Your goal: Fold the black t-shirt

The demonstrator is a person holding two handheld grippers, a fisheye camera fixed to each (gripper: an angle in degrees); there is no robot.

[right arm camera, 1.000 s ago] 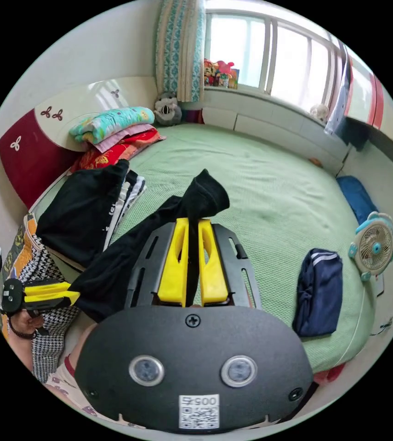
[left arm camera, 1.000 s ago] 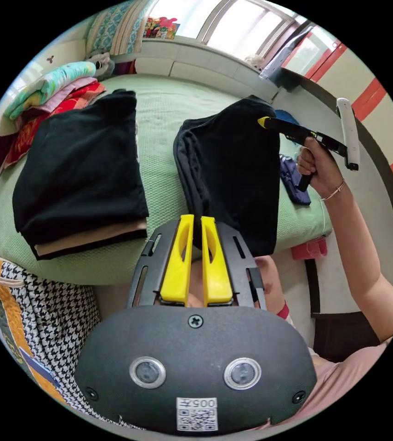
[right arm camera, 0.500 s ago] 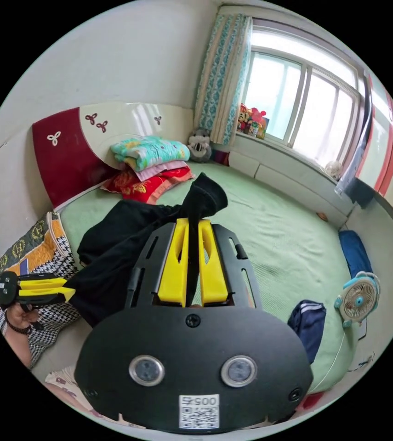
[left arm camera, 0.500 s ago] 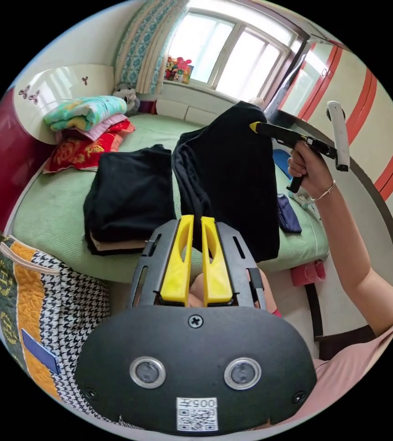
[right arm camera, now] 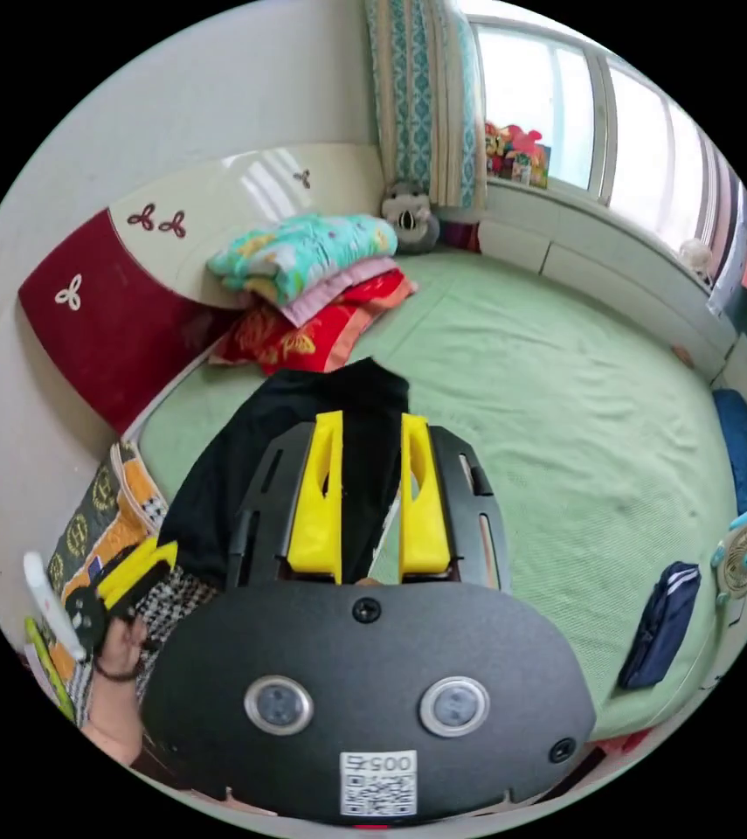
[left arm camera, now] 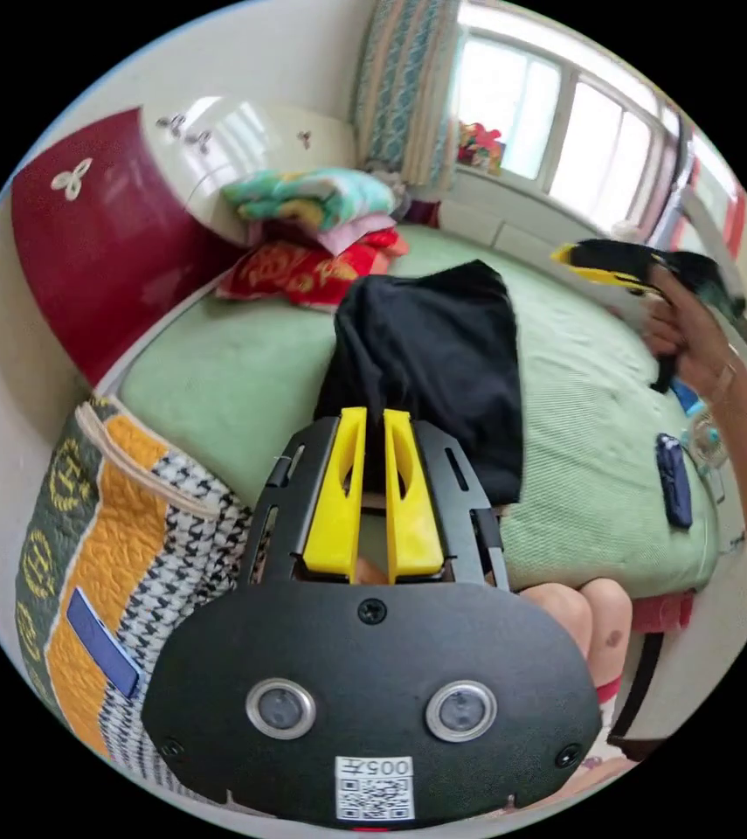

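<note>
Hanging from the left gripper, the black t-shirt is seen over the near part of the green bed, its lower hem close to or resting on the mattress edge. The left gripper's yellow jaws stand nearly together with black cloth pinched between them, so a clamp on the shirt is judged. In the right gripper view, the right gripper has its jaws apart; the dark cloth lies in the gap, but neither jaw is seen pressing on it, so it is judged released.

The shirt is judged light, soft and limp: it sags into folds under its own weight and keeps no shape. It will not slip much on the textured bedcover, and nothing about it is fragile. A hold is best taken at a corner or along a doubled edge, pinching all layers at once, since a single layer would let the rest slide out. With one clamp only, the free side is likely to droop and twist.

A quilted bag stands beside the bed; what is in it cannot be told. Folded bedding is stacked by the headboard, and a small navy bundle lies well apart from the shirt.
</note>
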